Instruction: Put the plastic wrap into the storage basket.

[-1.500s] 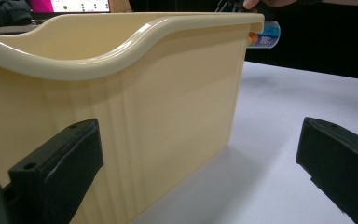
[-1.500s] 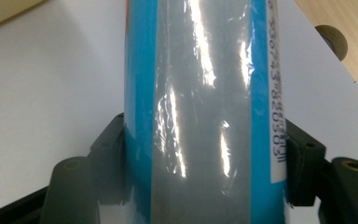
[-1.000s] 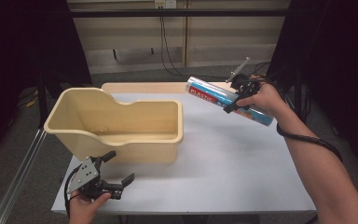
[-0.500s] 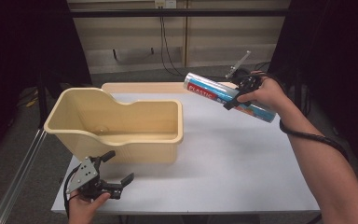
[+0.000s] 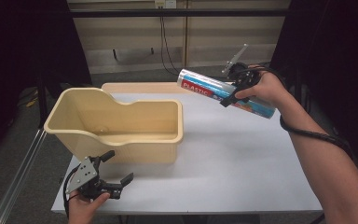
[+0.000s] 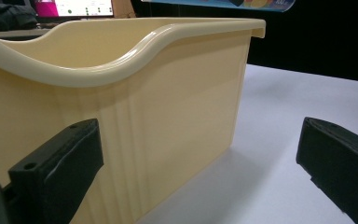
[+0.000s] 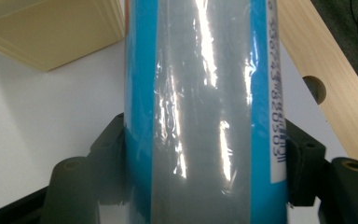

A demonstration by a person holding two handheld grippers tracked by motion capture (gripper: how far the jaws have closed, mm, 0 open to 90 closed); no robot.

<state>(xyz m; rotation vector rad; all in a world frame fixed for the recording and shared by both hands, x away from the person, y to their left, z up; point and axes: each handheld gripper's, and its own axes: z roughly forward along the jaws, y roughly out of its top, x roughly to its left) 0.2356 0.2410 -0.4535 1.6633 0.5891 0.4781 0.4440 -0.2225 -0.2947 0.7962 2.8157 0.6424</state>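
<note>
Backdrop: dark curtains on both sides, a pale panelled wall behind, and the white table (image 5: 223, 158) lit from above.
Bin: I see the cream plastic bin (image 5: 121, 126) standing on the table's left half, open top up, nothing visible inside.
Roll: the blue shrink-wrapped roll (image 5: 223, 92) with a red "PLASTIC" label is in the air over the table's far right part, tilted, its silver-capped end nearest the bin.
Right gripper: the right gripper (image 5: 235, 88) has its jaws clamped across the roll's middle; in the right gripper view the black jaws press both sides of the glossy wrap (image 7: 200, 116).
Change: over the last second I have carried the roll higher and a little leftward, so its capped end now sits closer to the bin's right rim but not yet over the opening.
Meaning: I judge this as mid-transfer, the roll headed for the bin; it has to travel further left before I let go.
Left gripper: the left gripper (image 5: 114, 175) has stayed low at the near left table edge, jaws wide apart and holding nothing, just beside the bin's front wall (image 6: 168, 116).
Risk: the slick wrap could let the tilted roll slip.
</note>
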